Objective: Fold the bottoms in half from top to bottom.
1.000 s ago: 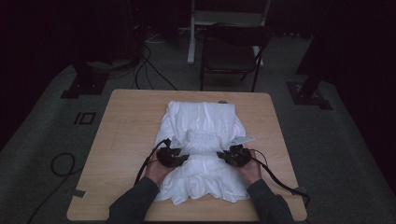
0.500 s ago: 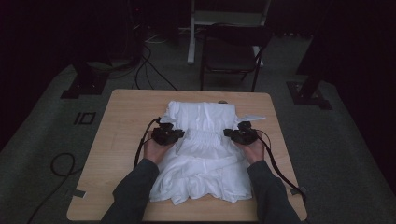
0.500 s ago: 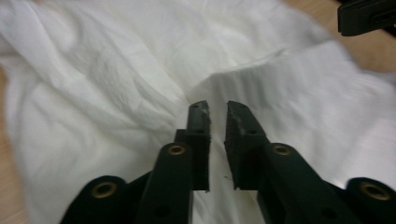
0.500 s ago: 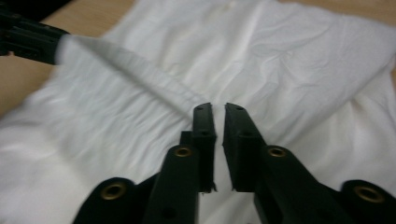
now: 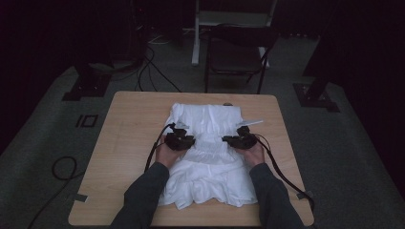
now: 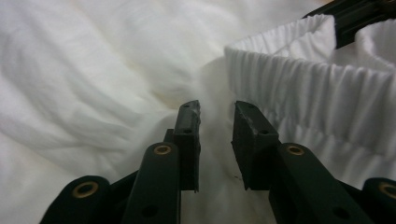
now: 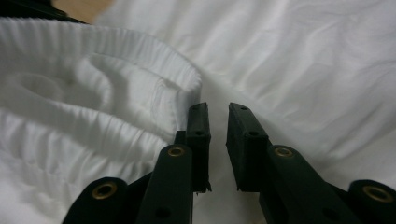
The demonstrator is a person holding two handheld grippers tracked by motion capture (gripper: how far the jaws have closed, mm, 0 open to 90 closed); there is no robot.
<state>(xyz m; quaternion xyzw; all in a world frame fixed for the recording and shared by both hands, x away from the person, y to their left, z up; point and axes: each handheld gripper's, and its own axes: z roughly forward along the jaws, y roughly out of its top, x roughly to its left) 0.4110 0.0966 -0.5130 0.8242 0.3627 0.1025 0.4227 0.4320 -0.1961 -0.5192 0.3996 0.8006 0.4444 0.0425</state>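
Left gripper (image 5: 187, 140), jaws narrowly parted after just reopening, pinches nothing; right gripper (image 5: 231, 140) likewise. Both flank the white garment's (image 5: 210, 186) ribbed waistband (image 6: 299, 79), at 9 and 3 o'clock, likely regripping to fold it on the table (image 5: 129, 124).

left tongs (image 5: 187, 141), right tongs (image 5: 230, 140) (both just parted)

I am looking down from the high camera, which is facing forward over the wooden table (image 5: 129, 143) from well above. The two gripper cameras are riding very near the white garment (image 5: 210, 157), each looking along its own black jaws. All three views are sharing the gathered waistband (image 6: 299, 88) at the middle of the garment.
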